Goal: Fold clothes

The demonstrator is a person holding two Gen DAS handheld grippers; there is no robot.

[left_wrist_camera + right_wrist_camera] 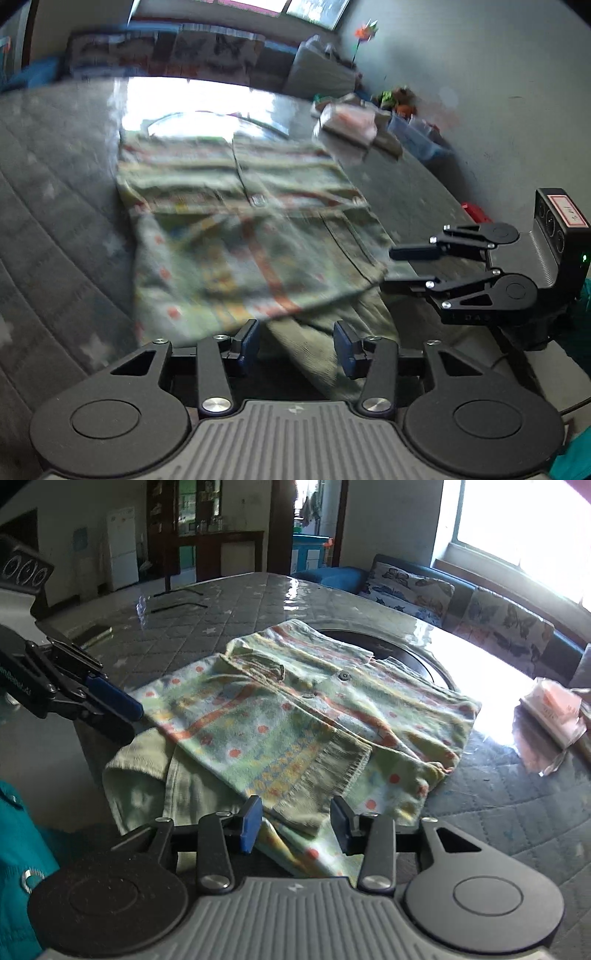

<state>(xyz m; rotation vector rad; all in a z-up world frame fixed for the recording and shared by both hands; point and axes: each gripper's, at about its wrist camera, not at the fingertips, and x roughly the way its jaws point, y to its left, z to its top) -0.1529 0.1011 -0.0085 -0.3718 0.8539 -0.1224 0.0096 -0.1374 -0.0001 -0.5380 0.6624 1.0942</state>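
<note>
A pale green patterned children's garment with orange dots and stripes lies partly folded on the grey quilted table; it is blurred in the left wrist view. Its plain green hem hangs over the table's near edge. My left gripper is open, its jaws on either side of the hanging hem. It also shows in the right wrist view. My right gripper is open over the garment's near corner and a folded sleeve cuff. In the left wrist view it sits at the garment's right edge.
A pink packet lies on the table at the right. A dark round inset shows behind the garment. Butterfly cushions line a sofa under a bright window. Storage boxes and toys sit by the wall.
</note>
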